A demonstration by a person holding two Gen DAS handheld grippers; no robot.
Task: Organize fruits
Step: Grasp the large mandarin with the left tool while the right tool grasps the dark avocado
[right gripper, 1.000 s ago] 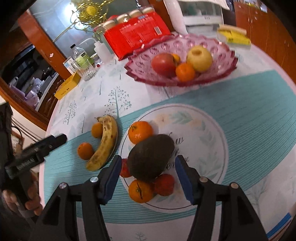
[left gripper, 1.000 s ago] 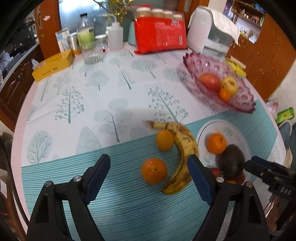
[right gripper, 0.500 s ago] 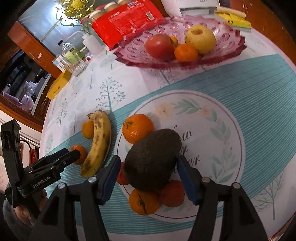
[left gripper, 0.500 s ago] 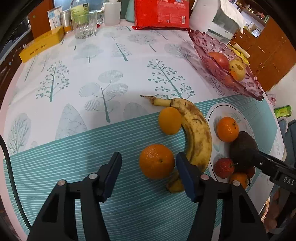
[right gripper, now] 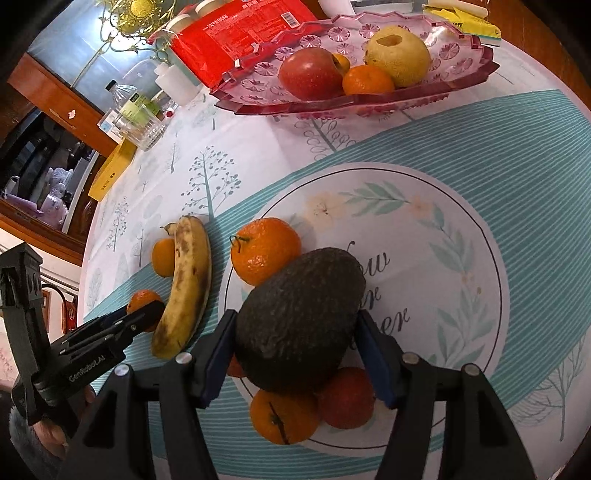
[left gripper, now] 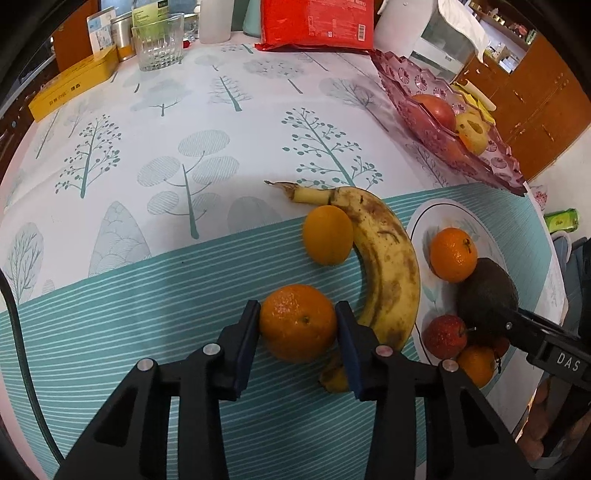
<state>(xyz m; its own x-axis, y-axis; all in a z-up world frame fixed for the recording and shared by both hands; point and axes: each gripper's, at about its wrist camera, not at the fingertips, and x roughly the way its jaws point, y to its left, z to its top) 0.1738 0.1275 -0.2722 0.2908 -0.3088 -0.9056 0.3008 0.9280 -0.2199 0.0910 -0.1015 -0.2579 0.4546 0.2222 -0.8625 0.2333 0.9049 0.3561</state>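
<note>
My left gripper (left gripper: 298, 325) is shut on an orange (left gripper: 297, 322) that rests on the teal tablecloth beside a spotted banana (left gripper: 384, 254) and a smaller orange (left gripper: 328, 240). My right gripper (right gripper: 297, 332) is shut on a dark avocado (right gripper: 299, 317) over the white plate (right gripper: 443, 258), which also holds an orange (right gripper: 264, 251), a second orange (right gripper: 282, 417) and small red fruits (right gripper: 347, 397). A pink glass bowl (right gripper: 461, 66) at the back holds a red apple (right gripper: 310, 74), a yellow apple (right gripper: 399, 59) and a mandarin (right gripper: 367, 79).
At the table's far side stand a red packet (left gripper: 317, 24), a drinking glass (left gripper: 158, 40), a yellow box (left gripper: 72, 86), bottles and a white appliance (left gripper: 439, 33). Wooden cabinets (left gripper: 543, 92) stand to the right beyond the round table's edge.
My left gripper moved forward and closed on the near orange. My right gripper moved in and its jaws closed against the avocado's sides.
</note>
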